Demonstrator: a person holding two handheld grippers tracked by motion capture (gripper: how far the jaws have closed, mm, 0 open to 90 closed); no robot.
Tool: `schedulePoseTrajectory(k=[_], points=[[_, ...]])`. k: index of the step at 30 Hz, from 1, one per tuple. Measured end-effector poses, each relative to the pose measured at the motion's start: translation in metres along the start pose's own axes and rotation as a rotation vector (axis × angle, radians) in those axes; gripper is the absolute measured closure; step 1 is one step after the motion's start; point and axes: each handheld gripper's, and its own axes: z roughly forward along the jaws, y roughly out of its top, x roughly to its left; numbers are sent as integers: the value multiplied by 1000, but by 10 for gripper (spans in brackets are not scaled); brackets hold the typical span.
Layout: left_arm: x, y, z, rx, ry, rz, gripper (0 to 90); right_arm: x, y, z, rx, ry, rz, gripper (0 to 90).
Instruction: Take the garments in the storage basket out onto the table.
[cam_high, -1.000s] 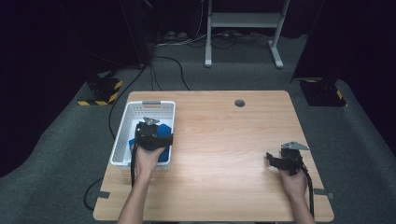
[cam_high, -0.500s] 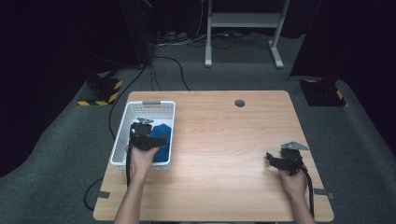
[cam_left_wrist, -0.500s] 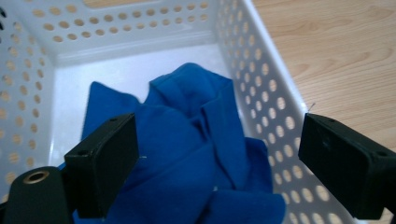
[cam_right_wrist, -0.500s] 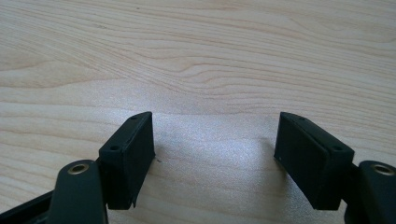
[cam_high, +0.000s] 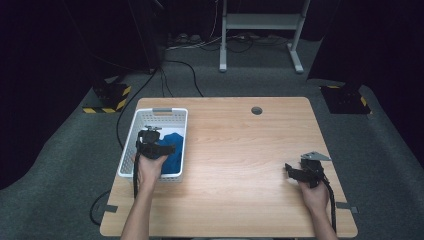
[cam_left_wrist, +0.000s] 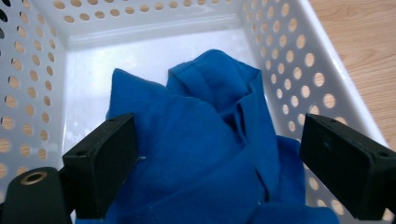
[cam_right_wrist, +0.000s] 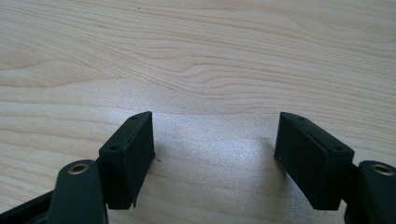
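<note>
While the blue cloth (cam_left_wrist: 205, 140) lies crumpled in soft folds on the floor of the white basket (cam_left_wrist: 289, 60), the left tool (cam_left_wrist: 217, 154) hangs over it with its two black jaws spread wide, one on each side of the heap and gripping nothing. The cloth is a matte knit with a stitched hem showing along one fold, bunched toward the basket's right wall as the left gripper view has it. The basket is smooth plastic, rectangular, its walls pierced by rows of round holes through which pale wood shows; its glossy floor is bare beyond the cloth.

From the high view the cloth (cam_high: 172, 145) sits in the near half of the basket (cam_high: 161, 111), which stands at the left edge of the tabletop (cam_high: 240, 150). The left tool (cam_high: 150, 140) is held above it by the left hand (cam_high: 151, 167), a black cable trailing down along the forearm.

Well apart, near the right edge, the right hand (cam_high: 314, 192) holds the right tool (cam_high: 295, 172) low over bare wood, a grey three-cornered plate on top. In the right gripper view the right tool (cam_right_wrist: 215, 154) is likewise released, its blocky black jaws wide apart with nothing between them but light, wavy woodgrain (cam_right_wrist: 196, 70). The tabletop is a rounded-corner slab with a small round hole (cam_high: 256, 110) near its far edge
</note>
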Motion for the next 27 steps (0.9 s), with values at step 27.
schedulePoseTrajectory(k=[27], points=[[2, 16, 37, 106, 26, 9, 125, 0, 0, 0, 0, 0, 0, 283]])
